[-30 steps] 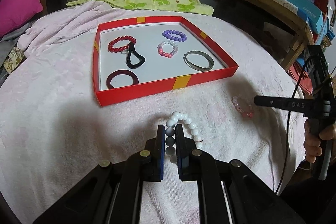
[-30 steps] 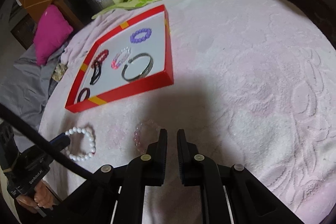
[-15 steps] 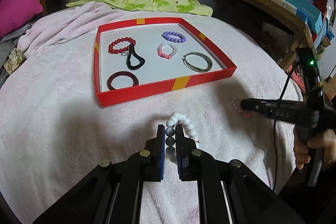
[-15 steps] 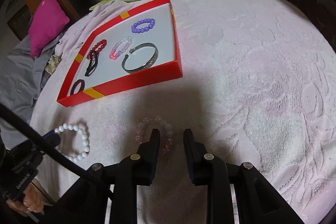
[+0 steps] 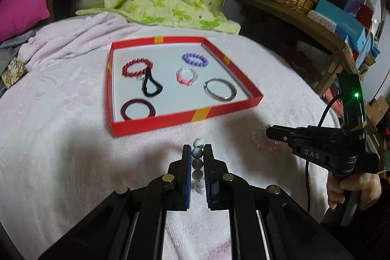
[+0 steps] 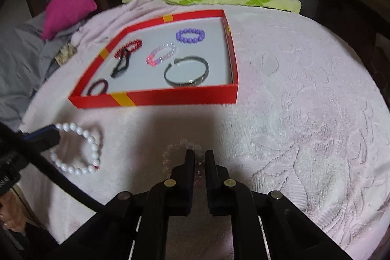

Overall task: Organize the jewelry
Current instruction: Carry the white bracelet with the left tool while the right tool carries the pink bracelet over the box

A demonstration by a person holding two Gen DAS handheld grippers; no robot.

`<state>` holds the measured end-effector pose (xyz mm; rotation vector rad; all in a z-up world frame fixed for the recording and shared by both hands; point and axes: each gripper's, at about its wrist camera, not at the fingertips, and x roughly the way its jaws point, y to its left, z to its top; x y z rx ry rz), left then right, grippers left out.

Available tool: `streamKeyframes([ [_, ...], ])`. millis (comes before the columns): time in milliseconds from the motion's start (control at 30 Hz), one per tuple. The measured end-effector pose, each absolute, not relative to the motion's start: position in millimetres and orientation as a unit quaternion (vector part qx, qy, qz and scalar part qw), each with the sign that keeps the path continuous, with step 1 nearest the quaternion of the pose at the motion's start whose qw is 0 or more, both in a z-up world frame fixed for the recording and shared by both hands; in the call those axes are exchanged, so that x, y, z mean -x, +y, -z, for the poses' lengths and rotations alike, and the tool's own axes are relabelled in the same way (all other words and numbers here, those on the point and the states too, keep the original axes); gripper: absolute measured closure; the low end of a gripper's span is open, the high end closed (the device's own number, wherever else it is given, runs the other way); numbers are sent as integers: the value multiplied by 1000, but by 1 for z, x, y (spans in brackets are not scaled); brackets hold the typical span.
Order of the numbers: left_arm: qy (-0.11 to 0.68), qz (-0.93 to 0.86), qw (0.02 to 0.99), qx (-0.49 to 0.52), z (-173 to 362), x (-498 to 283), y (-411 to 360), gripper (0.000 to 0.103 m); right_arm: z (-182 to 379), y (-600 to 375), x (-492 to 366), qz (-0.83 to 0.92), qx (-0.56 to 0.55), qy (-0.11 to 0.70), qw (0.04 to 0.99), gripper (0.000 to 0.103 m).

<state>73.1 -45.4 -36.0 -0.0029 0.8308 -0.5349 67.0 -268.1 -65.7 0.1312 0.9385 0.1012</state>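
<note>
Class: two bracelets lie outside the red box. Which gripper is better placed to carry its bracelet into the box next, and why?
Left, narrowly. The left gripper is shut on the white bead bracelet, facing the red box; the right gripper has just closed on the clear pink bracelet.

Both views are dimly lit, apparently from overhead, with broad soft shadows cast on the pink bedspread (image 6: 304,113) before each tool, heavy fisheye bending and black vignetting seen at the corners, motion blur smearing the red tray (image 6: 170,99), and a green lamp flaring at right.
</note>
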Motion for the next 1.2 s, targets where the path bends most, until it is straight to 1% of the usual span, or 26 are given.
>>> streamKeyframes([
  [400, 352, 275, 894, 32, 15, -77, -33, 93, 35, -288, -53, -83, -133, 388, 908, 94],
  [667, 321, 271, 906, 56, 1, -94, -31, 93, 21, -290, -53, -89, -151, 355, 918, 94],
  [1033, 317, 276, 901, 110, -2, -129, -47, 93, 11, -301, -98, -115, -231, 338, 905, 94],
  [1133, 324, 272, 899, 112, 0, -132, -49, 93, 14, -303, -107, -110, -240, 355, 897, 94],
  [1200, 327, 273, 899, 105, 1, -132, -52, 93, 17, -298, -104, -110, -212, 380, 893, 93],
])
